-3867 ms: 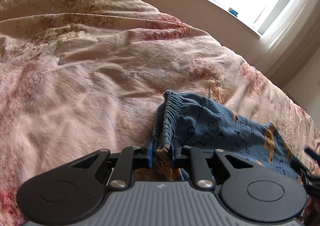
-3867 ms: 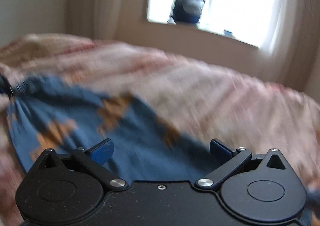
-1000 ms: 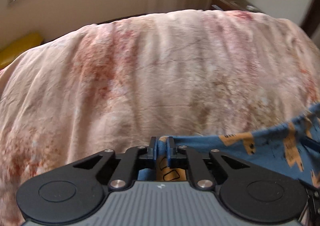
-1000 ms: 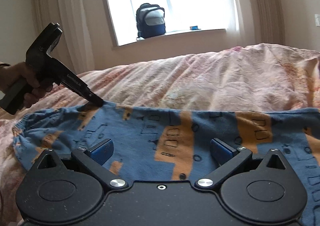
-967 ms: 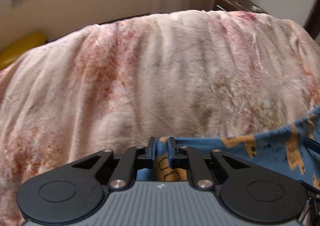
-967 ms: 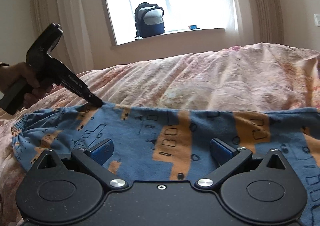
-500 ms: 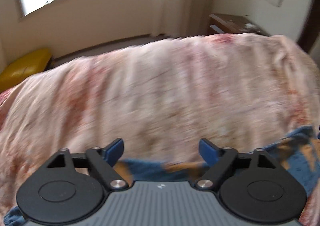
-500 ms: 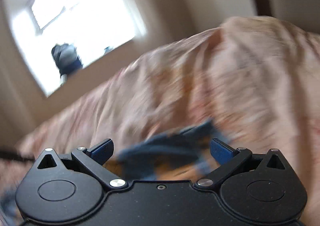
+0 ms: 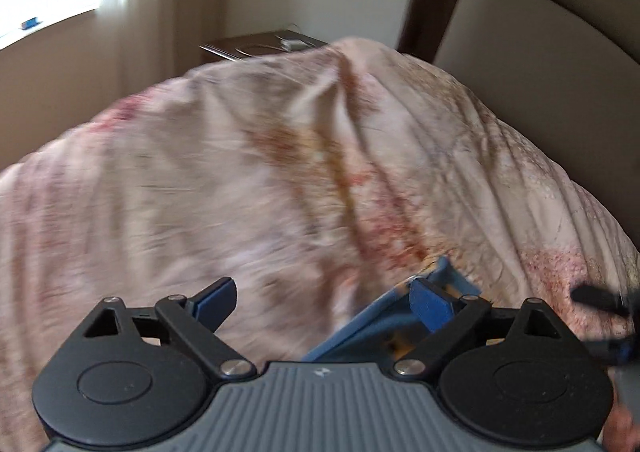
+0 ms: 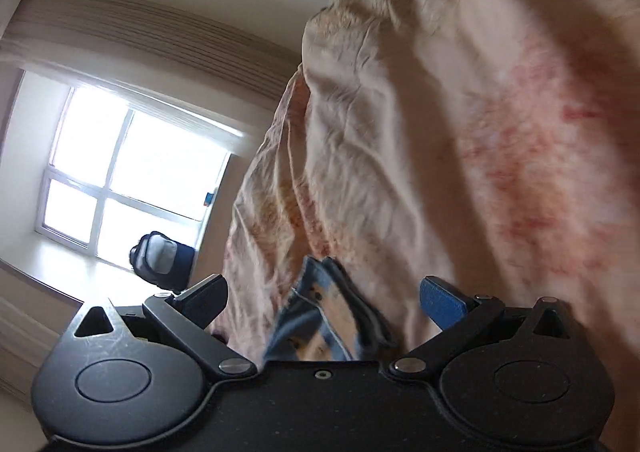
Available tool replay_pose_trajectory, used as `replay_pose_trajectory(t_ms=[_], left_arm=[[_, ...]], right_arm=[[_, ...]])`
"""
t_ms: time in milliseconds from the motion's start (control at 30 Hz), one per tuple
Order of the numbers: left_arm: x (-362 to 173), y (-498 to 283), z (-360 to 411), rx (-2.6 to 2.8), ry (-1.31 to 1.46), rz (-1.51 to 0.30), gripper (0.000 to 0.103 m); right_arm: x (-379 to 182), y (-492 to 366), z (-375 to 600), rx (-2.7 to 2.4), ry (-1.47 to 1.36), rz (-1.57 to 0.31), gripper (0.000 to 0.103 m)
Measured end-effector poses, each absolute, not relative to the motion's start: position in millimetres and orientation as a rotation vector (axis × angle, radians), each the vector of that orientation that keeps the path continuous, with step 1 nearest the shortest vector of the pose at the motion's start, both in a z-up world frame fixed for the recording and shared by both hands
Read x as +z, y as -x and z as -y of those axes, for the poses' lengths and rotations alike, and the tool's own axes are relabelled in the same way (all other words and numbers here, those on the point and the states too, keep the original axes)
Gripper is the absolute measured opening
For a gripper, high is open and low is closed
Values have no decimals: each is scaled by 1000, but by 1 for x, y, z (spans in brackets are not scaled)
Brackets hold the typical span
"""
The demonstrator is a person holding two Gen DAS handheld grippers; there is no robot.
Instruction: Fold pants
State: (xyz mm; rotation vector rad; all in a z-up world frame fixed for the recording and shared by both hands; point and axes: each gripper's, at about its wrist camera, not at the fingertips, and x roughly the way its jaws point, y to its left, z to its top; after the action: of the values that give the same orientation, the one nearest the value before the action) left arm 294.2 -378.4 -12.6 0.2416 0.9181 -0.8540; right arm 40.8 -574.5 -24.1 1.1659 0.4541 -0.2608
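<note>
Most of both views is filled by the bed (image 9: pixel 248 179), covered with a rumpled pink-and-cream quilt (image 10: pixel 460 131) on which the work is being done; a headboard is seen behind it in the left view and a bright window (image 10: pixel 120 171) in the right view. Next in size are the pants (image 9: pixel 360 328), blue with orange patches, of which only an end is shown: in the left view a flat blue corner is laid on the quilt, low and to the right, and in the right view a bunched, layered end (image 10: pixel 324 316) is seen just ahead of the tool. The left tongs (image 9: pixel 324 300) are spread wide, their jaws having just been opening, and nothing is pinched; the blue cloth is passed behind the right-hand pad without being pressed. The right tongs (image 10: pixel 324 296) are likewise spread, with the bunched cloth lying between the pads but not gripped. A dark, blurred tool tip is glimpsed at the far right edge of the left view. It is judged that one fold has been laid and released, and that a fresh grip is being sought. For the next move, both tongs would need to be closed on the free end so that it can be carried over the rest.
</note>
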Motion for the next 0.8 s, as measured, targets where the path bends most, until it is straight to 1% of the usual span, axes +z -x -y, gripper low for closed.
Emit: replay_pose_trajectory(t_ms=[100, 200, 267, 300, 367, 400, 433, 467, 533, 567, 633, 667, 700, 733, 767, 800], left_arm=[[-32, -295, 404, -879, -290, -919, 96], [-50, -296, 421, -871, -319, -870, 102], [-59, -297, 427, -849, -322, -852, 102], [-61, -297, 429, -842, -332, -844, 102], [-62, -297, 432, -838, -354, -828, 102], [-61, -296, 431, -838, -360, -824, 102], [-60, -297, 432, -836, -358, -825, 102], [-59, -298, 432, -835, -351, -828, 102], [-55, -300, 431, -825, -326, -841, 102], [-53, -302, 431, -817, -311, -849, 102], [-46, -305, 429, -789, -261, -870, 102], [-42, -305, 427, -776, -233, -881, 102], [-38, -305, 426, -767, -208, -890, 102], [-32, -304, 424, -766, -185, -898, 102], [-28, -303, 424, -773, -174, -904, 102], [-22, -302, 425, -788, -167, -914, 102]], right_arm=[[-24, -34, 557, -284, -1087, -478, 102], [-19, -43, 542, -268, -940, -554, 103], [-19, -47, 538, -264, -895, -574, 102], [-21, -47, 537, -269, -894, -575, 102], [-24, -47, 538, -286, -893, -574, 97], [-26, -48, 537, -302, -886, -575, 90], [-27, -48, 537, -315, -879, -575, 81], [-27, -47, 537, -324, -874, -572, 77], [-29, -48, 539, -331, -874, -573, 60], [-29, -48, 539, -330, -878, -571, 56], [-30, -47, 539, -321, -892, -567, 43], [-29, -46, 539, -320, -896, -568, 41], [-29, -45, 539, -324, -898, -569, 34], [-29, -45, 538, -332, -895, -569, 26], [-28, -44, 538, -341, -890, -568, 21], [-28, -44, 537, -347, -883, -566, 20]])
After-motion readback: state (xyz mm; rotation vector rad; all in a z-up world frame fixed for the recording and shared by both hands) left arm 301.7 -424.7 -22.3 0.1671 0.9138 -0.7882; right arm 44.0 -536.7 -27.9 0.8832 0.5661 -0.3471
